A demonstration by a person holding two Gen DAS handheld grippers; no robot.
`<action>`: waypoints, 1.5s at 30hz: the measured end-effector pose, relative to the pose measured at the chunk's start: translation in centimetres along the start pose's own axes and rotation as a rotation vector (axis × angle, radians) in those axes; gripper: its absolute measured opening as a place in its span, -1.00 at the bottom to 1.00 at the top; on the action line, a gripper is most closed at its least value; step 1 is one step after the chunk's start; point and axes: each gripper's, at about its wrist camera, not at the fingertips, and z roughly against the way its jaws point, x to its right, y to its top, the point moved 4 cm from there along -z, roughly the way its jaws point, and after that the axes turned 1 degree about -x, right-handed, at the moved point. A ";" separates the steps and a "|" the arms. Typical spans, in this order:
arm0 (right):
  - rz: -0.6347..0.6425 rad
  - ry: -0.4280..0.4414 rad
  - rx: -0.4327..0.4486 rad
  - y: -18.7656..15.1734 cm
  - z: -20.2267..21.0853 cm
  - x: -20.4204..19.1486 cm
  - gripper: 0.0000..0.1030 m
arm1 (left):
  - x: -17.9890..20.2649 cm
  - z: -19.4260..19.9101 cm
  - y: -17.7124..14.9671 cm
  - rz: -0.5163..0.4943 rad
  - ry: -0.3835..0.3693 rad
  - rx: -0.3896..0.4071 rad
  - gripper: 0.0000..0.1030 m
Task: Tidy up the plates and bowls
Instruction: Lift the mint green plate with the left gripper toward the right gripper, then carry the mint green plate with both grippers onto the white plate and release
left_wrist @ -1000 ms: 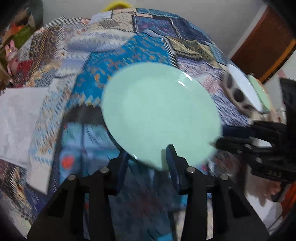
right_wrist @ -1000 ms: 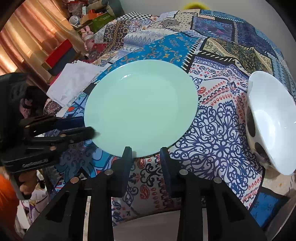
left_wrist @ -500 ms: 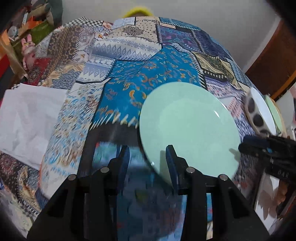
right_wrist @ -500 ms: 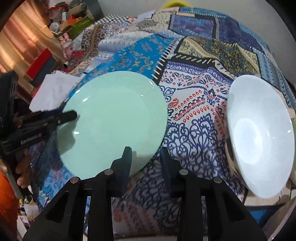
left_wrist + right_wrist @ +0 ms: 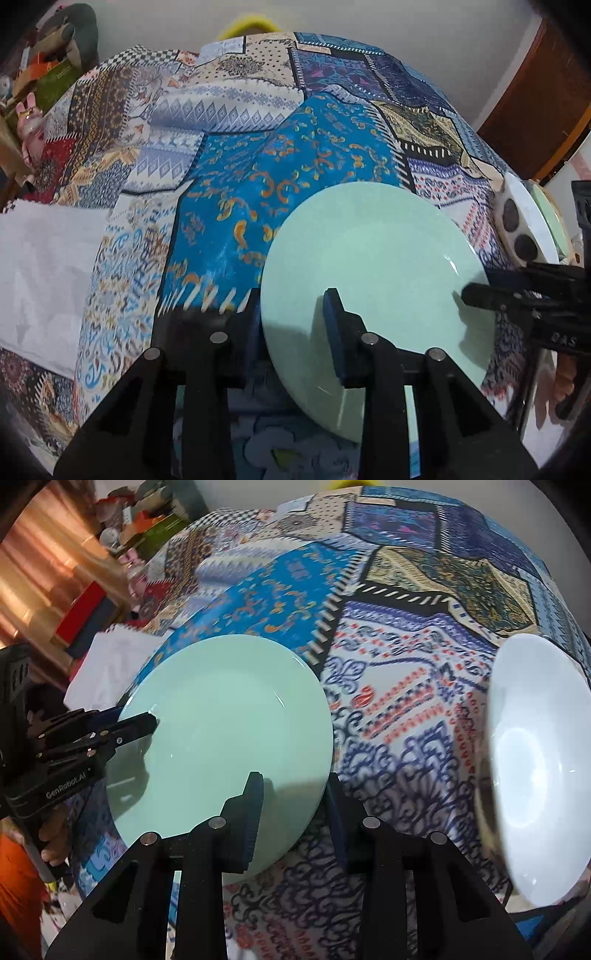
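A mint green plate (image 5: 369,258) (image 5: 221,720) hangs tilted just above the patchwork tablecloth (image 5: 258,147), gripped at two opposite edges. My left gripper (image 5: 291,299) straddles its left rim, one finger under the edge and the other on top, and its jaws are closing on the rim. In the right wrist view the left gripper (image 5: 136,716) pinches that rim. My right gripper (image 5: 294,779) straddles the opposite rim, one finger on the plate's face and one beneath; its jaws are opening slightly. In the left wrist view the right gripper (image 5: 476,284) shows at the plate's right edge.
A white bowl (image 5: 535,757) with dark dots outside (image 5: 517,229) stands at the table's right edge, with another green plate (image 5: 550,214) behind it. A white cloth (image 5: 44,266) lies at the left. Boxes and clutter (image 5: 85,605) line the left side; a wooden door (image 5: 535,92) is at the back right.
The plate has slid right and lower in the left wrist view and left in the right wrist view. The left jaws have narrowed onto its rim. The white bowl looms nearer.
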 end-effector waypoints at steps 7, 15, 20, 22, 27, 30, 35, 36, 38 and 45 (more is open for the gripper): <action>0.084 0.052 -0.053 -2.1 0.4 -2.8 -0.38 | -0.5 3.0 -4.5 0.008 0.003 -0.027 -0.38; 0.120 0.071 -0.082 -3.3 0.0 -4.4 -0.39 | -0.8 6.1 -10.0 0.020 0.002 -0.042 -0.38; 0.128 0.066 -0.093 -3.3 -0.7 -4.6 -0.38 | -0.8 6.4 -11.1 0.017 -0.001 -0.028 -0.37; 0.156 0.041 -0.077 -3.5 -0.7 -5.1 -0.38 | -1.1 6.3 -11.1 0.043 -0.026 -0.035 -0.37; 0.143 0.026 -0.046 -3.6 -0.2 -5.4 -0.40 | -0.6 6.3 -11.0 0.047 -0.047 -0.043 -0.37; 0.131 0.041 -0.032 -3.7 0.3 -5.5 -0.42 | -0.6 6.5 -11.0 0.069 -0.045 -0.040 -0.38; 0.108 0.064 -0.002 -3.8 1.9 -5.0 -0.43 | -0.6 7.7 -11.2 0.107 -0.055 -0.013 -0.38; 0.106 0.064 0.008 -3.9 2.2 -5.0 -0.43 | -0.4 8.0 -11.3 0.109 -0.053 0.001 -0.38; 0.097 0.074 0.032 -4.0 3.0 -4.8 -0.43 | 0.2 9.0 -11.3 0.097 -0.049 0.025 -0.37; 0.099 0.076 0.117 -4.9 6.3 -4.7 -0.43 | 2.1 11.4 -11.2 0.055 -0.009 0.083 -0.37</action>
